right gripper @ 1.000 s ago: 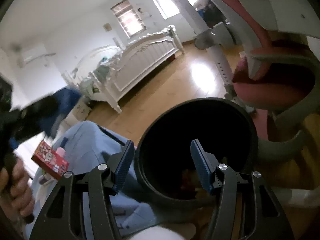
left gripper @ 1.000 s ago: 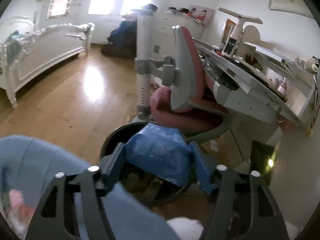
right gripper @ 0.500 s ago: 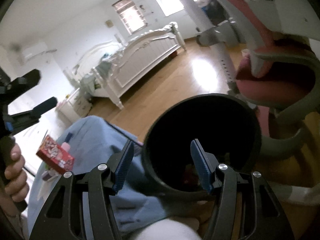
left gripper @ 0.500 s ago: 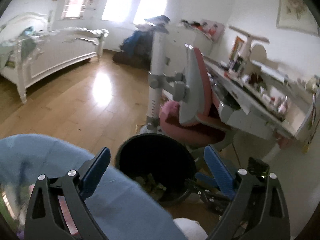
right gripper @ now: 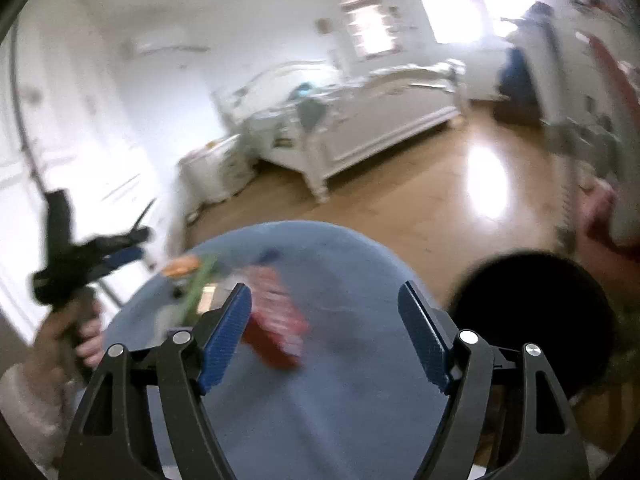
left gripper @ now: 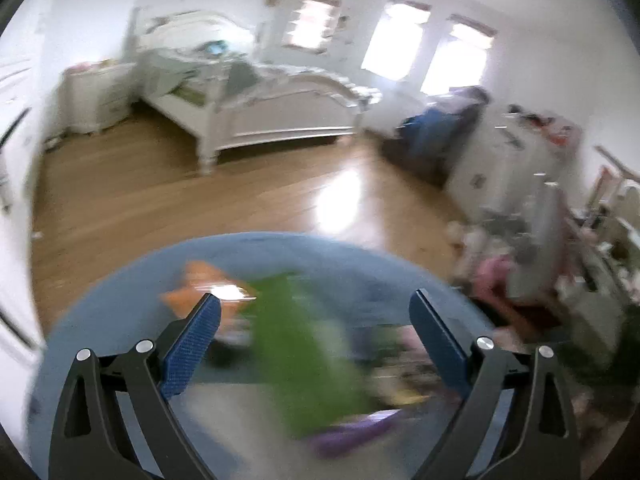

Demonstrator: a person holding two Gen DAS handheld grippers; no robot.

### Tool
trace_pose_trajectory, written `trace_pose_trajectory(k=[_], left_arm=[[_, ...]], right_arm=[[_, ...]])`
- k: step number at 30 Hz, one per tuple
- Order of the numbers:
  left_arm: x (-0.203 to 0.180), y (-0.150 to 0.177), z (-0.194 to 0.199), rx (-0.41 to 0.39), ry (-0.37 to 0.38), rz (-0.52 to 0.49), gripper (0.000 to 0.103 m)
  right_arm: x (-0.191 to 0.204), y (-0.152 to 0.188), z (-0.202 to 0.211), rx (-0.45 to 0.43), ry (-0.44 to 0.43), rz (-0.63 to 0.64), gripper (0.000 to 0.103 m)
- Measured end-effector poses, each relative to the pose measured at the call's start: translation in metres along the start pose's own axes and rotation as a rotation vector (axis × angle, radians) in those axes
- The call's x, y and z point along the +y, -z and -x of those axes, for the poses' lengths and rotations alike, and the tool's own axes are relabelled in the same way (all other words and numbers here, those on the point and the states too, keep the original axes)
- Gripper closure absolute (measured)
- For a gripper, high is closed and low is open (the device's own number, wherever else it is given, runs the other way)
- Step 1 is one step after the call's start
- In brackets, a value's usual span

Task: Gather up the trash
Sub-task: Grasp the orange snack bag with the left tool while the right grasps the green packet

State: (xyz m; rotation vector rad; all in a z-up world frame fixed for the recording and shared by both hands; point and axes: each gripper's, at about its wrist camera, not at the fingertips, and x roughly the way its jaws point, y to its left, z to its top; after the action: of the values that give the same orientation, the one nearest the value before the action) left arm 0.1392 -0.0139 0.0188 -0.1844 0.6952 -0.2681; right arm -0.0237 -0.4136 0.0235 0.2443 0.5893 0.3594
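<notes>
Both views have swung off the black bin [right gripper: 532, 320] onto the round blue table [right gripper: 340, 380] since 0.5 s ago. Left gripper [left gripper: 314, 330] gapes wide, empty, above blurred green wrapper [left gripper: 304, 352] and orange packet [left gripper: 200, 284]. Right gripper [right gripper: 324, 328] also spread, empty, over red box [right gripper: 276, 324]. Bin sits just beside the table's right edge.

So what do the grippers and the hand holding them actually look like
Both grippers, left gripper and right gripper, have black, cut-out triangular frames, silver round bolts and textured blue pads. The right wrist view shows the left one's black handle in a bare hand with a whitish sleeve. No cables show.
</notes>
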Motion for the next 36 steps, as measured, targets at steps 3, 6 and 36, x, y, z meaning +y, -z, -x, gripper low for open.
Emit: trace_pose_trajectory(k=[3, 6, 36], left_arm=[[0.037, -0.003, -0.016, 0.046, -0.07, 0.004, 0.009], [0.054, -0.006, -0.034, 0.091, -0.073, -0.024, 0.009], [0.064, -0.012, 0.015, -0.02, 0.068, -0.024, 0.054]], right_arm=[[0.047, -0.015, -0.022, 0.041, -0.06, 0.085, 0.028], [0.085, -0.027, -0.061, 0.147, -0.112, 0.134, 0.028], [0.134, -0.044, -0.084, 0.135, -0.074, 0.214, 0.098]])
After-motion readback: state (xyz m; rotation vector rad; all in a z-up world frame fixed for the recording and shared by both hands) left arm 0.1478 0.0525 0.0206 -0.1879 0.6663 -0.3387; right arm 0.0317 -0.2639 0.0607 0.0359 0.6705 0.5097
